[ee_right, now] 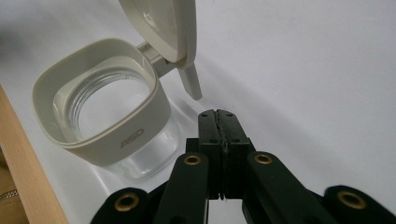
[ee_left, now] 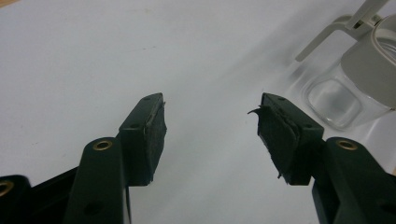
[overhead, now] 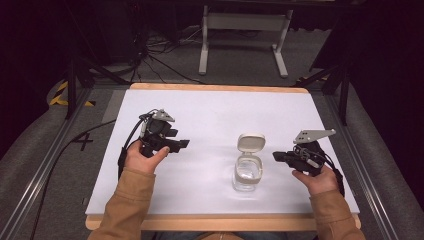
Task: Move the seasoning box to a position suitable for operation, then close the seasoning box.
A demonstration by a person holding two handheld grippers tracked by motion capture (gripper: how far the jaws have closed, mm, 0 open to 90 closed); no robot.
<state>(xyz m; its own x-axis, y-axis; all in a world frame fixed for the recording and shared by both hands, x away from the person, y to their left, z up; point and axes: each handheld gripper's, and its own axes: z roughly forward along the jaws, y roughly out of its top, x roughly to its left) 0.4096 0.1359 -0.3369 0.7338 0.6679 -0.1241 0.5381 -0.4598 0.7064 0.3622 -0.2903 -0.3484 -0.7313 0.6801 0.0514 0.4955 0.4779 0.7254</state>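
Between the left gripper's (ee_left: 210,135) two black jaws: a wide gap, nothing held, bare white table surface (ee_left: 93,60) beneath. Worn black pads (ee_left: 156,135) on the inner faces, the far one frayed at its edge. Up and to the right in the left gripper view, near but apart from the jaws, a clear glass jar with a beige square collar (ee_left: 355,84), its hinge arm rising behind.

At the right gripper (ee_right: 218,116): jaws pressed flat together, nothing between them, tips just beside the jar and apart from it. Directly beyond those tips, the beige flip lid (ee_right: 163,28) standing open and tilted back on its hinge, its latch tab hanging down toward the jaws. Left of the tips, the jar's round glass mouth inside the collar, with embossed lettering on the collar's near face. Light wooden table edge (ee_right: 28,163) along the lower left of the right gripper view.

From above: jar upright near the middle of the white table top, slightly toward the person's side, lid flipped away from the person. Left hand (overhead: 145,159) with its gripper well to the jar's left; right hand (overhead: 320,180) with its gripper just right of the jar, jaws pointing at it. Tan sleeves (overhead: 127,200) at both forearms. Beyond the table, grey floor with black cables (overhead: 150,55) and a white stand frame (overhead: 245,25).
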